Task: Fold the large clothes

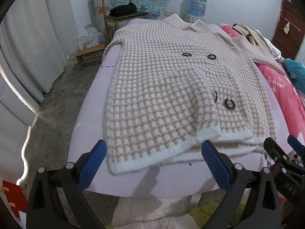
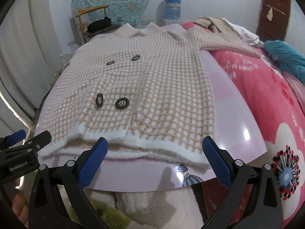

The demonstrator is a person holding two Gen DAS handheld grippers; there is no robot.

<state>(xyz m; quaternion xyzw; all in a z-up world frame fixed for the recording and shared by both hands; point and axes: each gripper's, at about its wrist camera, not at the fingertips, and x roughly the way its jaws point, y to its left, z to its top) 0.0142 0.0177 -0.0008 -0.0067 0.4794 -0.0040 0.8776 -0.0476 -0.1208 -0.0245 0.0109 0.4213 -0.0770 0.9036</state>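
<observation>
A checked cardigan (image 1: 171,87) lies flat, buttoned, across the pink sheet (image 1: 91,103) mid-frame. The left gripper (image 1: 153,162) and right gripper (image 2: 155,158) hang at bottom centre, jaws apart, seemingly just clear of its white hem (image 2: 152,148).

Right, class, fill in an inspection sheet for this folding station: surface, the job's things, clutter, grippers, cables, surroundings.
Surface: glossy pink board lying on the bed over a red floral blanket.
Job's things: checked knit coat spread flat, front up, four dark buttons, one sleeve stretched out onto the blanket.
Clutter: teal garment and beige clothes on the bed's far side.
Grippers: left gripper and right gripper both open, near the hem, holding nothing.
Cables: nothing seen.
Surroundings: wooden chair, water bottle, curtains, brown door.
</observation>
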